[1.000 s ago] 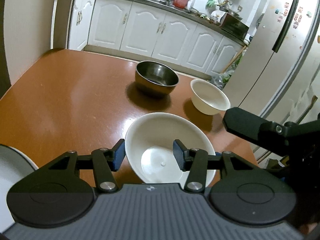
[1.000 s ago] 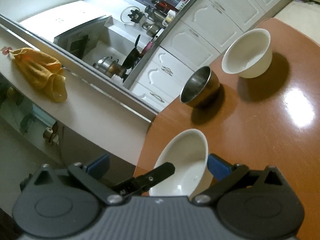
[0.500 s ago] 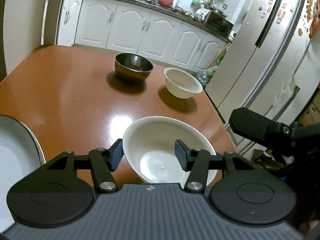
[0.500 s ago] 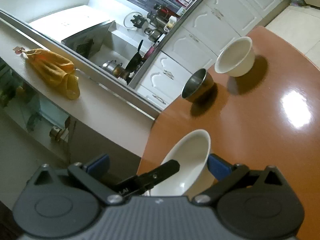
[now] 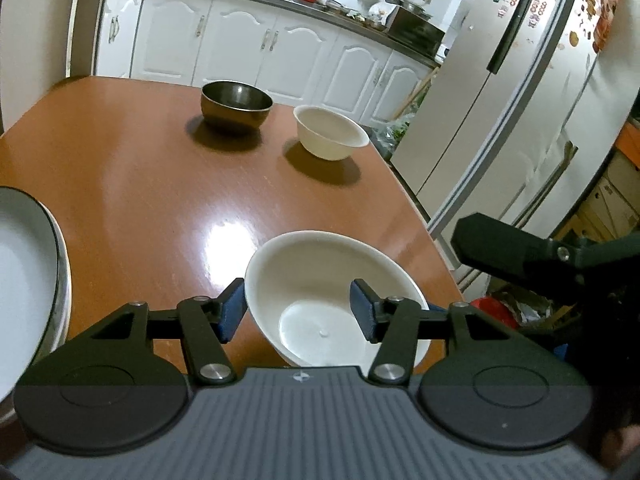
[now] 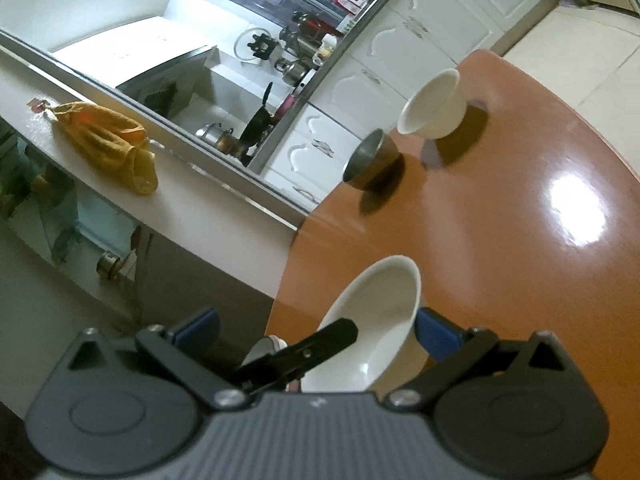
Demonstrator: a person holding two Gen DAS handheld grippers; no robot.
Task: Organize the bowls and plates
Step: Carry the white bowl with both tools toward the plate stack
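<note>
A large white bowl [image 5: 320, 280] sits low over the near right part of the brown table [image 5: 140, 184]. My left gripper [image 5: 298, 314] straddles its left wall, one pad just outside the rim and the other inside the bowl. No pad visibly presses, and the jaws have just been opening. My right gripper [image 6: 316, 330] stands wide open, its right pad against the outer wall of the large white bowl [image 6: 372, 320]. One of its black fingers [image 5: 500, 248] shows at the right. A steel bowl [image 5: 236, 104] and a small white bowl [image 5: 330, 132] stand at the far side.
A stack of white plates [image 5: 24, 280] lies at the table's left near edge. White kitchen cabinets [image 5: 240, 52] run behind the table and a fridge [image 5: 520, 100] stands to the right. The steel bowl [image 6: 370, 160] and small white bowl [image 6: 434, 108] sit near the table's far edge.
Both views have drawn back from the two far bowls, while the large bowl kept its place between the fingers. The plate stack has come further into the left view. The left jaws widened slightly.
</note>
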